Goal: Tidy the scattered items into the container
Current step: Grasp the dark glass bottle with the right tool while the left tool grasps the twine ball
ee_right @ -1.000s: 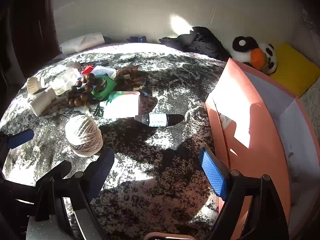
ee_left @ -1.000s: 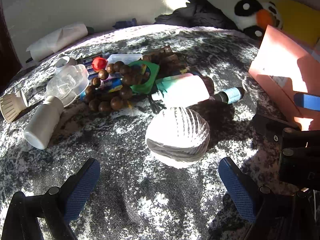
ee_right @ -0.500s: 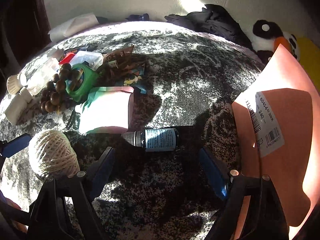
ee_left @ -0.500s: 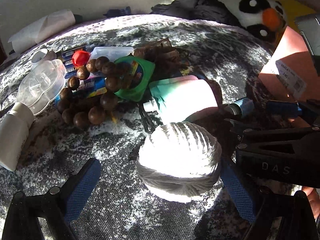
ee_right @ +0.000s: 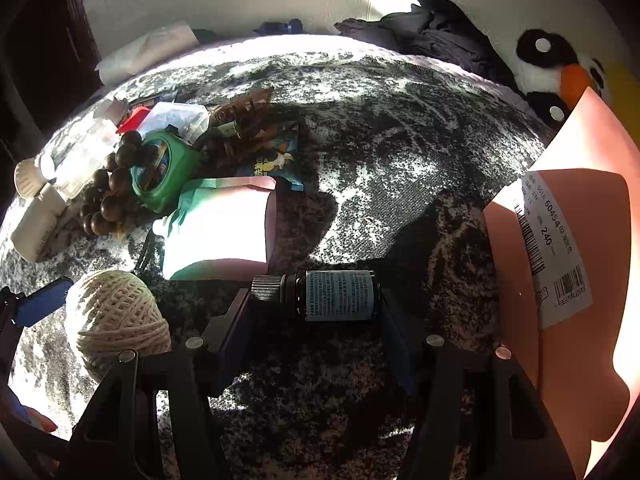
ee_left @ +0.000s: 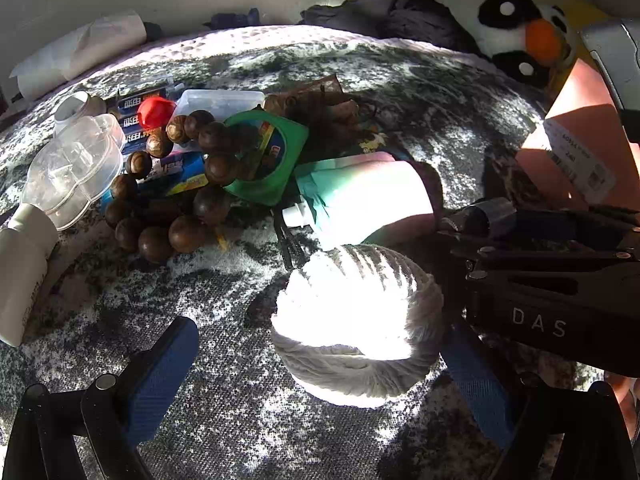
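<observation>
A small dark bottle point(ee_right: 332, 295) with a pale blue label lies on its side on the mottled grey cover, between the two fingers of my right gripper point(ee_right: 314, 320); the jaws are closing around its ends, and firm contact cannot be judged. A ball of cream twine point(ee_left: 356, 320) sits between the open fingers of my left gripper point(ee_left: 320, 372), close to the right finger; it also shows in the right wrist view point(ee_right: 118, 316). The pink container point(ee_right: 568, 264) stands at the right.
A pile lies beyond: wooden beads point(ee_left: 176, 184), a green tape measure point(ee_left: 266, 160), a pastel pouch point(ee_left: 368, 200), a clear plastic case point(ee_left: 72, 168), white bottles point(ee_left: 20, 268), batteries. A plush penguin point(ee_left: 524, 36) and dark clothes point(ee_left: 392, 12) lie at the back.
Both grippers moved forward. The right one came down over the dark bottle and narrowed its jaws around it. The left one closed in on the twine ball.
</observation>
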A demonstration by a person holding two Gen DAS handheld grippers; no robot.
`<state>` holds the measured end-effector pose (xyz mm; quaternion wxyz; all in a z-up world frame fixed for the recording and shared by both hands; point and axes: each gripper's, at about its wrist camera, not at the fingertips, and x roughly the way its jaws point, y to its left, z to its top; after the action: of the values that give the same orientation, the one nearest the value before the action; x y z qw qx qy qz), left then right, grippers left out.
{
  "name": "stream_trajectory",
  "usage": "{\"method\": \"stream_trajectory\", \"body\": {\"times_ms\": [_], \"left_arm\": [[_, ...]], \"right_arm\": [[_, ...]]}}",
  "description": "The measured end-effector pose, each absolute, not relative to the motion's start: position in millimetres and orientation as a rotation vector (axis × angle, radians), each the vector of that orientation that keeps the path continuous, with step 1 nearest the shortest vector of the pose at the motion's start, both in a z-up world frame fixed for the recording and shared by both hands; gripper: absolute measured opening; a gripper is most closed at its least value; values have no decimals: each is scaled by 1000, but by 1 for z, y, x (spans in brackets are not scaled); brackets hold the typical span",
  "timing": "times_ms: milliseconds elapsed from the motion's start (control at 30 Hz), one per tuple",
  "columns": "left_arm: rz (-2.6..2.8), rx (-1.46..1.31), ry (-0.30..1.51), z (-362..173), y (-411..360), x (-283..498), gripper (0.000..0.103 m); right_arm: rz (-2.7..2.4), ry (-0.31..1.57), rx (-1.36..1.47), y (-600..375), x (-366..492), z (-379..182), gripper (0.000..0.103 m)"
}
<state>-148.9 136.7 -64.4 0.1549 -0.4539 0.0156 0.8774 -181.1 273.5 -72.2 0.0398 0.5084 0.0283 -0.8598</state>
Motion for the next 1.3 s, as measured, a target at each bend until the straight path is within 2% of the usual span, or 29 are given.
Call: {"method": "stream_trajectory", "body": {"times_ms": [233,333,433,533,667,700,733,767,1000,1033,1067,1300], "left_arm": [[2516,-1313,97,-72,143,-147,97],[2520,-1259,135,-66,147,-143,85],[2499,-1217,157,-61,152,-140,64],[2499,-1196,201,-59,157,-137,60],[2465,-1210,173,-62,155,-141,61],[2453,-1226,139,-64,154,-144,64],[2448,-1240,108,-66,152,-147,75],[2447,-1241,84,-68,151,-150,81],[2468,-1180,105,-70,163,-155,81],[2467,-1160,108,-69,164,-154,79],[2457,-1139,111,-68,165,-152,66],[2469,-1114,185,-60,167,-143,65]], "right_arm": [[-2624,102,1519,267,-171,-61,64],[-2622,121,1517,266,-168,-61,64],[-2622,117,1524,269,-167,-61,64],[-2618,113,1530,271,-165,-60,64],[-2615,121,1526,270,-162,-59,64],[-2617,119,1527,270,-162,-59,64],[-2620,112,1526,271,-161,-58,64],[-2622,102,1525,272,-161,-57,64],[-2623,96,1522,274,-163,-55,64],[-2625,97,1522,274,-163,-55,64],[-2628,94,1522,275,-163,-55,64],[-2639,106,1518,278,-158,-51,64]]}}
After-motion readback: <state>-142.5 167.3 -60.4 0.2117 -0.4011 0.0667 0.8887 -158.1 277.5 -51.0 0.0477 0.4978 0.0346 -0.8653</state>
